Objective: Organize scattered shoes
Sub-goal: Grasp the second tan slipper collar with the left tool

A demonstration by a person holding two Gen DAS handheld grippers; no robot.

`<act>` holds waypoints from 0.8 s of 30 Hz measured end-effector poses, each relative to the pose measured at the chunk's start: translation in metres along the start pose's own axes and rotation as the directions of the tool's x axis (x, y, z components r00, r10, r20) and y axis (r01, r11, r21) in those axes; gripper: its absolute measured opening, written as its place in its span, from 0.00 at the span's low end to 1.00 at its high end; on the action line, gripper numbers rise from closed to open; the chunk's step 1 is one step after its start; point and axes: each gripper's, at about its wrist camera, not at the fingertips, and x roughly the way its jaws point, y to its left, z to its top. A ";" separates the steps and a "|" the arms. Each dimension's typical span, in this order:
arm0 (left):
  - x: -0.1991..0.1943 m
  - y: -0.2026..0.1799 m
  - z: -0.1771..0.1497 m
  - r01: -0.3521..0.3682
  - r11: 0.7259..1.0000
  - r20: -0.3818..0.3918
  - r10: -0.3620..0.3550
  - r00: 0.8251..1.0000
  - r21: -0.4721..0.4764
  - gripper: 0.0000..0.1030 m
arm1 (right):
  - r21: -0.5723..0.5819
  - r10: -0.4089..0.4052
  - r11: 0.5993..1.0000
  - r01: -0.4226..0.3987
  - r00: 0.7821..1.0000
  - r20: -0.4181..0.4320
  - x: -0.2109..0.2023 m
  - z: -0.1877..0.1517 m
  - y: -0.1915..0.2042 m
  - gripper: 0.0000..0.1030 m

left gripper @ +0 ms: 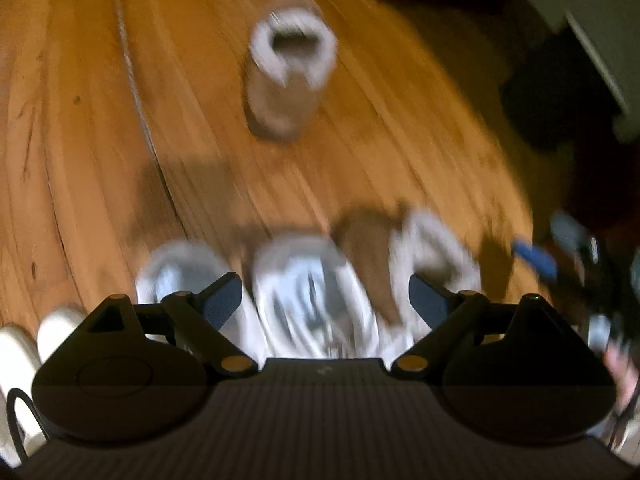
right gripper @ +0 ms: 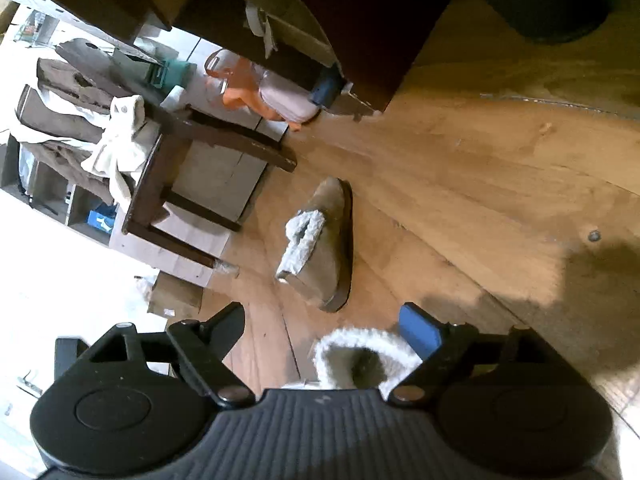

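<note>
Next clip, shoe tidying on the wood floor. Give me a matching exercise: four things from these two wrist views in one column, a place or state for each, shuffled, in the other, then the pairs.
Things
1. tan fleece-lined slipper
2. white sneakers
3. left claw
4. wooden stool

Places or states
A. draped with clothes
B. open, above the sneakers
C. lying on its side, alone on the floor
D. side by side, right under the left wrist camera

Pairs: 1-C, 2-D, 3-B, 4-A
</note>
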 end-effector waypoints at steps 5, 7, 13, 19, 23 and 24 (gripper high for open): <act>0.024 0.028 0.058 0.041 0.986 0.061 -0.032 0.998 -0.163 0.88 | -0.081 -0.086 0.993 0.083 0.996 -0.035 0.023 -0.005 0.013 0.83; 0.039 0.034 0.080 0.008 0.991 0.070 0.001 0.998 -0.132 0.88 | -0.125 -0.113 0.986 0.107 0.993 -0.042 0.024 -0.007 0.020 0.83; 0.076 0.056 0.111 0.033 0.985 0.099 -0.016 0.995 -0.169 0.88 | -0.228 -0.206 0.954 0.194 0.978 -0.029 0.023 -0.014 0.033 0.83; 0.115 0.067 0.129 0.031 0.956 0.102 -0.001 0.995 -0.291 0.88 | -0.265 -0.224 0.945 0.191 0.969 -0.101 0.036 -0.020 0.035 0.83; 0.138 0.064 0.132 0.021 0.944 0.112 0.017 0.994 -0.329 0.88 | -0.265 -0.236 0.942 0.204 0.967 -0.096 0.036 -0.020 0.035 0.83; 0.143 0.064 0.131 0.017 0.934 0.107 0.022 0.994 -0.356 0.89 | -0.263 -0.239 0.942 0.208 0.966 -0.095 0.036 -0.020 0.034 0.83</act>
